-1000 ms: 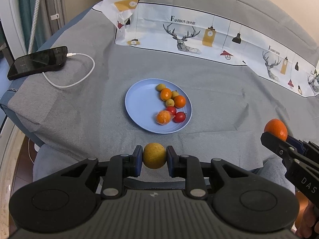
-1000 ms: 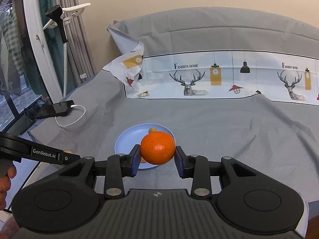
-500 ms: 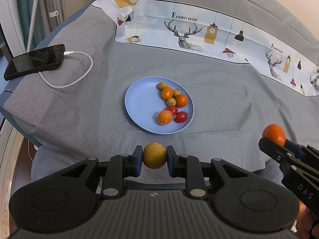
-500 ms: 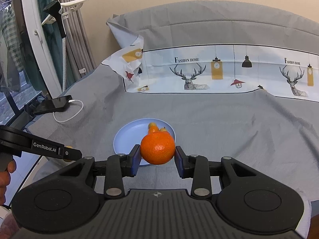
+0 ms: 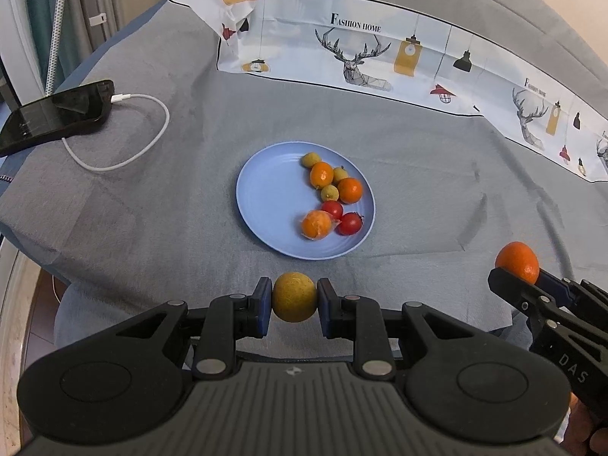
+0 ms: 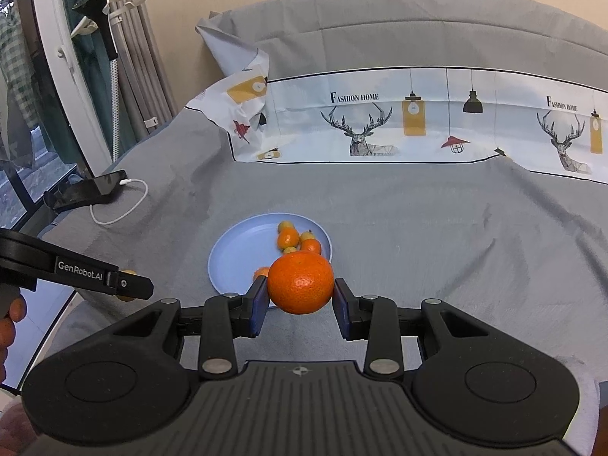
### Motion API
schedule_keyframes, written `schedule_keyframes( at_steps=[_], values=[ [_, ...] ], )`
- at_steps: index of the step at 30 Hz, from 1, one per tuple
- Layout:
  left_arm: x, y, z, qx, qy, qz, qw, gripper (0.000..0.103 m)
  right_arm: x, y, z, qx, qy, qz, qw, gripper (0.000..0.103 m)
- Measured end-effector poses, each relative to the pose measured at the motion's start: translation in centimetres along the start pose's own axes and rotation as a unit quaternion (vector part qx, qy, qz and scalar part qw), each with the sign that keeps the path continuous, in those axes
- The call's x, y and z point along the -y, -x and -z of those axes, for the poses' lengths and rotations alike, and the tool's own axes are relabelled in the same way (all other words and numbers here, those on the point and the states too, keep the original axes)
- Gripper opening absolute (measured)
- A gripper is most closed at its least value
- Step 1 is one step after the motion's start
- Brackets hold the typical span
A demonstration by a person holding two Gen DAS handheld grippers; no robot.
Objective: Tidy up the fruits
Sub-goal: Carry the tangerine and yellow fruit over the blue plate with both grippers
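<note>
A light blue plate (image 5: 266, 197) lies on the grey cloth and holds several small fruits: oranges (image 5: 321, 174), yellow-green ones (image 5: 330, 192) and red tomatoes (image 5: 349, 223). My left gripper (image 5: 294, 297) is shut on a yellow-green round fruit (image 5: 294, 296), held above the cloth just short of the plate's near rim. My right gripper (image 6: 300, 283) is shut on an orange mandarin (image 6: 300, 282), held in the air near the plate (image 6: 235, 250); it also shows at the right of the left wrist view (image 5: 517, 262).
A black phone (image 5: 53, 116) with a white charging cable (image 5: 125, 144) lies at the left edge of the cloth. A white printed cloth with deer (image 5: 380, 64) lies folded across the back. A window and curtain (image 6: 57, 76) stand at the left.
Both grippers have moved a little with their fruits still held. The plate now looks slightly closer in both views.
</note>
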State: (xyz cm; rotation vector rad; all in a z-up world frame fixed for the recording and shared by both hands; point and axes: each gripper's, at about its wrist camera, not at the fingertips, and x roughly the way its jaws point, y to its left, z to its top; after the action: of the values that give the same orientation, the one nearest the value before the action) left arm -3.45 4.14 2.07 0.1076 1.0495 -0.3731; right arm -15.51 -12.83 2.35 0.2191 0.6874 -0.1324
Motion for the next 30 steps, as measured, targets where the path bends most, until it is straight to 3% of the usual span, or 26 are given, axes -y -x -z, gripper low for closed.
schedule_keyframes(
  at_steps=[14, 30],
  values=[
    [-0.3, -5.1, -4.3, -0.026, 0.001, -0.014, 0.9996, 0.028, 0.2, -5.8, -1.3, -0.030, 0.001, -0.006, 1.000, 0.038],
    [-1.0, -14.4, -10.1, -0.059, -0.014, -0.044, 0.9972, 0.028, -1.5, -17.0, -3.4, -0.081, 0.045, -0.038, 0.995, 0.038]
  ],
)
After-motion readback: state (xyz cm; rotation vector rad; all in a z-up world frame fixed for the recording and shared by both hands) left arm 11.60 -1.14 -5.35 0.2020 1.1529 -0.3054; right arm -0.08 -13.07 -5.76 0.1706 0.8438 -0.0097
